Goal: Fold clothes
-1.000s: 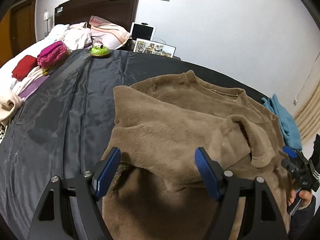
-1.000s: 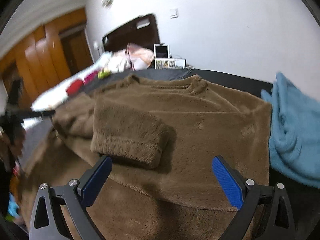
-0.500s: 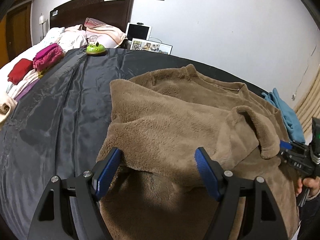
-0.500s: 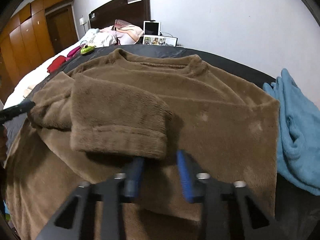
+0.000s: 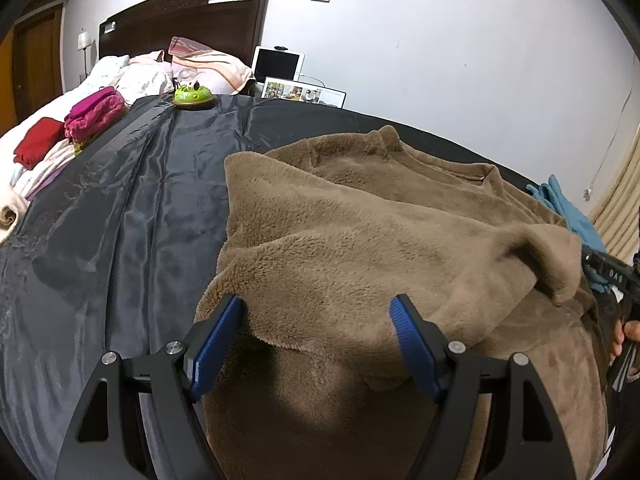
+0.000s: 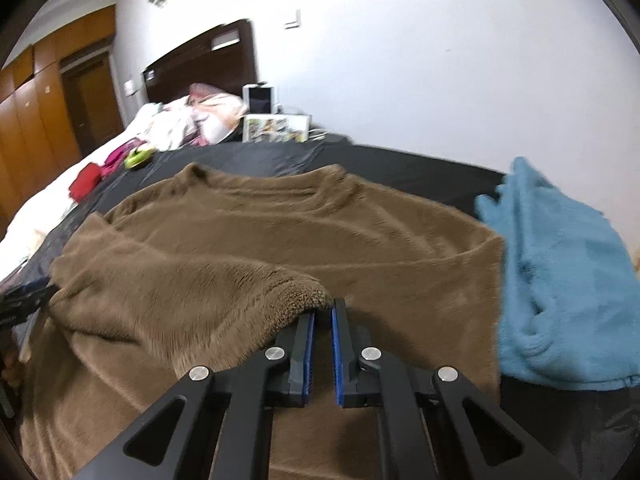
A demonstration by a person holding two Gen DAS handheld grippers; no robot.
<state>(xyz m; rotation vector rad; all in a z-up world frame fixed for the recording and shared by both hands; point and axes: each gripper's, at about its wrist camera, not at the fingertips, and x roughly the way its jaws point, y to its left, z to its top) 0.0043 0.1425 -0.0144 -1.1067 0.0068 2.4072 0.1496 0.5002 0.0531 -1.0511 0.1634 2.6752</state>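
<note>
Brown plush fleece sweater (image 6: 280, 240) flat on dark satin-covered bed (image 5: 140, 200) | judged soft, thick, floppy, light, grippy pile | right tool (image 6: 322, 312) clamped together on folded sleeve cuff (image 6: 296, 292) | left tool (image 5: 316, 320) spread wide around sleeve fold, not pinching | best hold: cuff and hem edges.

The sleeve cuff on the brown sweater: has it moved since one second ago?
Yes. The cuff has been pulled right across the brown sweater, toward the blue towel, now pinched at the right gripper.
</note>
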